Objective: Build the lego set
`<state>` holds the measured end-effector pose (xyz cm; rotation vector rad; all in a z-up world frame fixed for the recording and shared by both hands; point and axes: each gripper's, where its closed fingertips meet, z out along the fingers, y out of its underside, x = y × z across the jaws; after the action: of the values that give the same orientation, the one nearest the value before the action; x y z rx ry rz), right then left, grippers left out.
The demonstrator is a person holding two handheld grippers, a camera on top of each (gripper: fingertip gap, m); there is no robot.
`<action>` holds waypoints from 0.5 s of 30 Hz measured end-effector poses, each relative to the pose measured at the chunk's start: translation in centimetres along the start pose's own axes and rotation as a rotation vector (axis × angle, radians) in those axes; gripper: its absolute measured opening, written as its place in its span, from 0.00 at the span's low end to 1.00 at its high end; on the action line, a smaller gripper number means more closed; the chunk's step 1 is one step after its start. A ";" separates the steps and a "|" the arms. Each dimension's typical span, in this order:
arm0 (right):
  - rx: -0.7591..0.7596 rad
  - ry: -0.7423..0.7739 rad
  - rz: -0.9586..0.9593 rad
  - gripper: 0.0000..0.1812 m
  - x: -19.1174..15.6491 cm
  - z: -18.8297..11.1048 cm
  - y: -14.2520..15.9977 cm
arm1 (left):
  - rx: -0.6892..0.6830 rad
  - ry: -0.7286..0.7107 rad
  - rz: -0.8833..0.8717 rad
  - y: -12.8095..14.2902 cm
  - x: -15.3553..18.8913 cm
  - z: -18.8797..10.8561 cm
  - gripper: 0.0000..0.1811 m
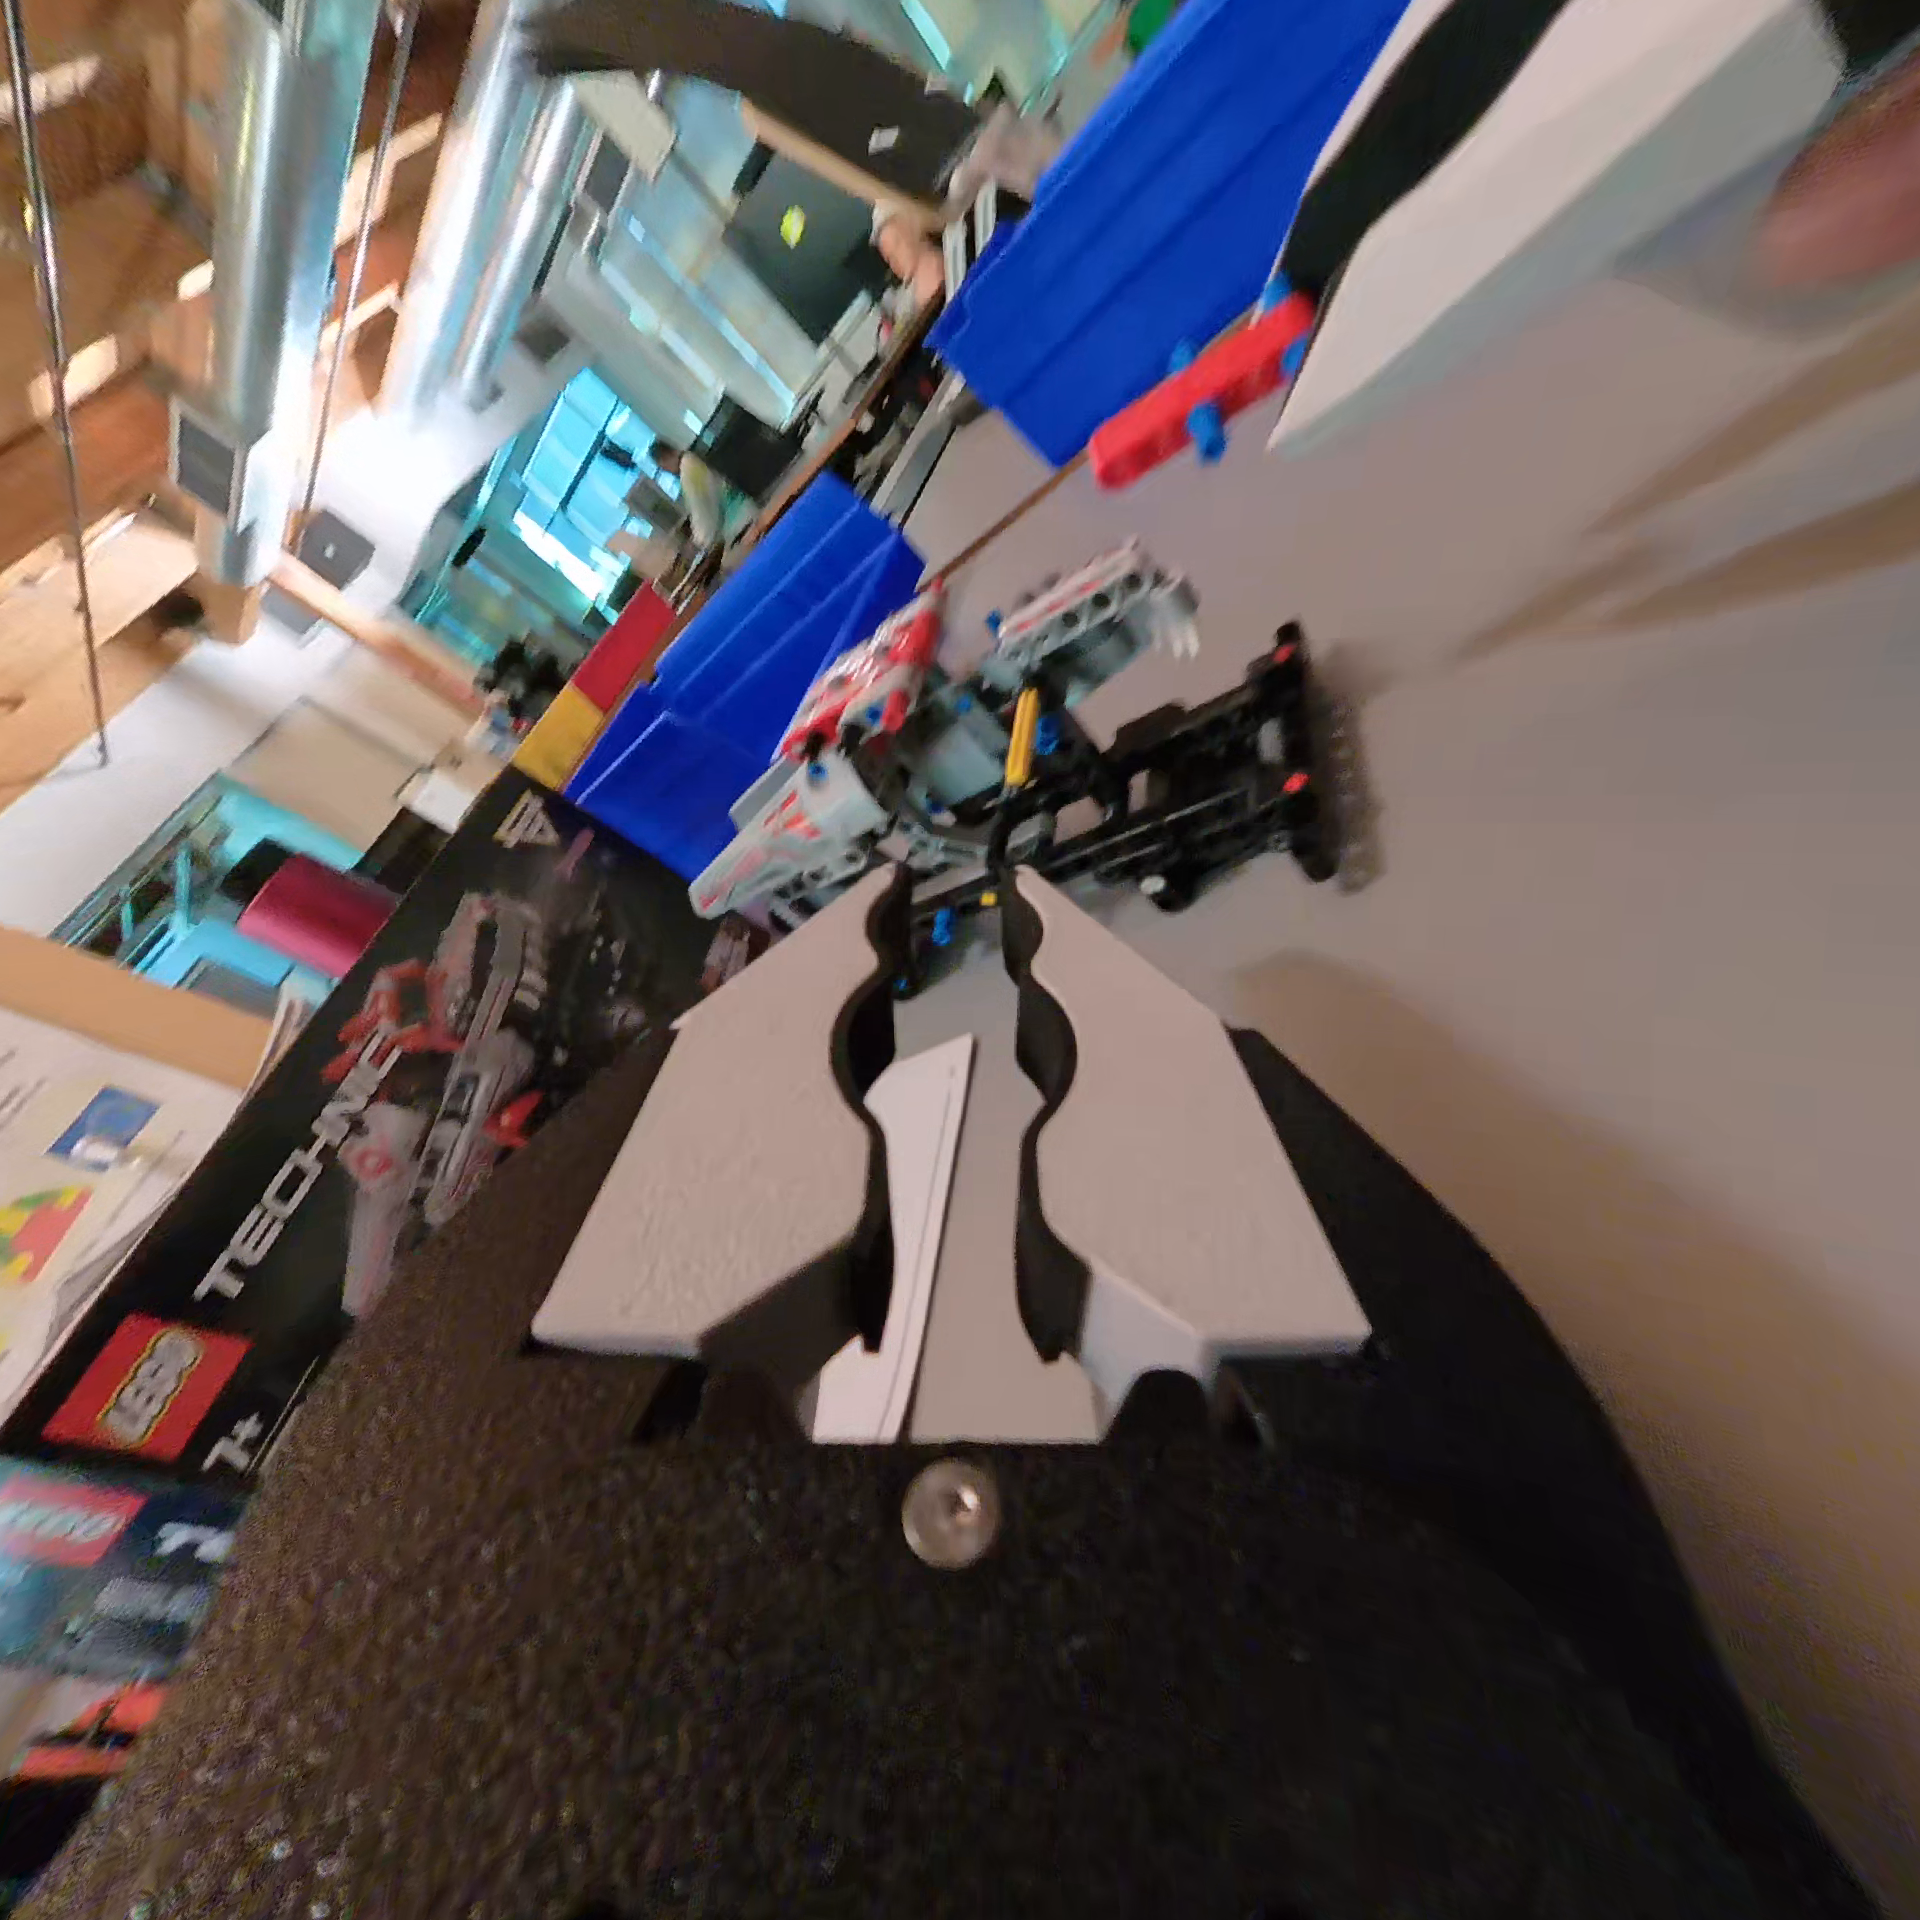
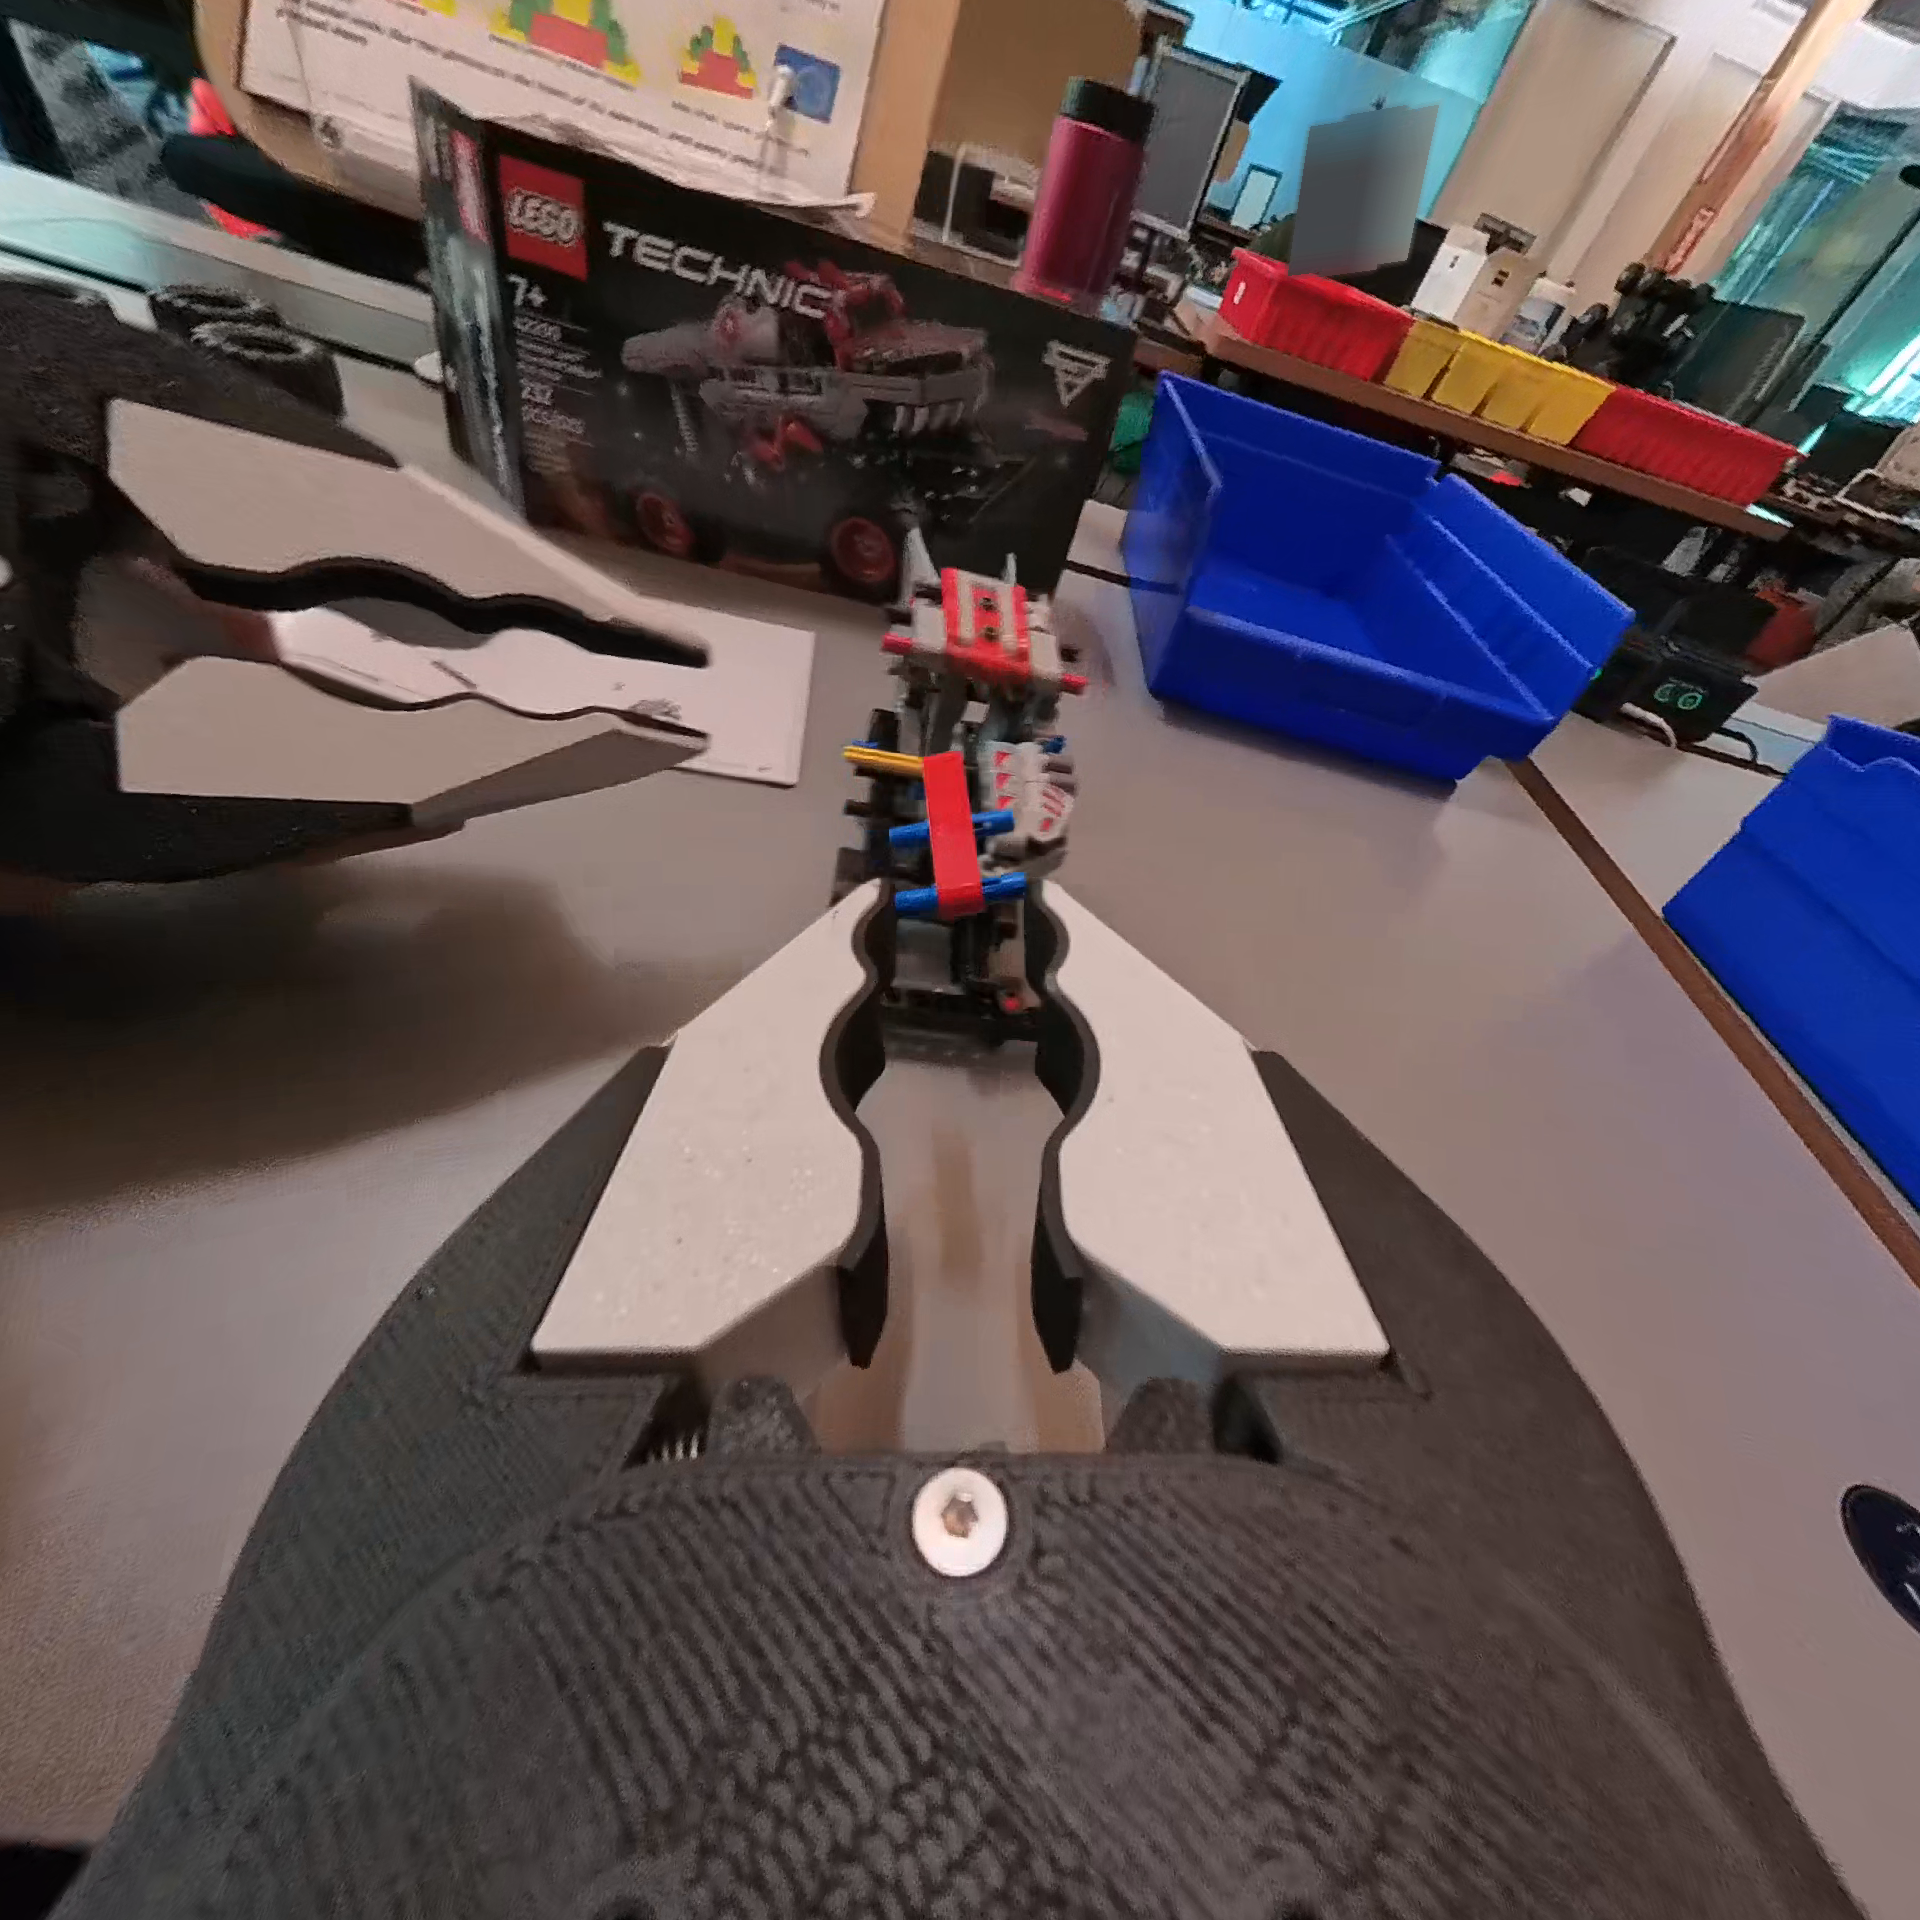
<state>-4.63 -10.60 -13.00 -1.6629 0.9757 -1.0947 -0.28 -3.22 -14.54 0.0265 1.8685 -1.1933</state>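
A partly built grey, red and black Lego model [image 2: 977, 644] stands on the grey table [image 2: 1299, 1039]; in the left wrist view it [image 1: 1039, 748] lies just beyond my left fingertips. My right gripper [image 2: 961, 904] is shut on a red beam with blue pins [image 2: 948, 831] and holds it just in front of the model. The beam [image 1: 1205, 405] also shows in the left wrist view, at the tip of a right finger [image 1: 1507, 260]. My left gripper [image 1: 961, 883] is open and empty; in the right wrist view it [image 2: 701, 696] hovers left of the model.
The Lego box [image 2: 779, 384] stands behind the model, with a white sheet [image 2: 758, 675] in front of it. Blue bins [image 2: 1351, 623] [image 2: 1818, 935] sit to the right. Black tyres [image 2: 249, 343] lie at the far left. A maroon bottle [image 2: 1081, 187] stands behind the box. My hands' fingertips stand some 9 cm from each other.
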 end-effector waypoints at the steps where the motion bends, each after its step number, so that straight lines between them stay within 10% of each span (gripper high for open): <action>1: 0.008 0.005 0.009 0.13 0.7 0.2 0.0 | -0.031 -0.017 -0.004 0.5 -0.3 0.2 0.08; 15: -0.125 0.059 0.115 0.13 2.6 2.5 2.4 | -0.073 0.002 -0.015 1.4 0.2 -0.3 0.06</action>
<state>-1.78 -13.11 -15.11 -1.6588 1.1840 -1.0287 0.05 -2.35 -15.65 -0.0263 1.9160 -1.1345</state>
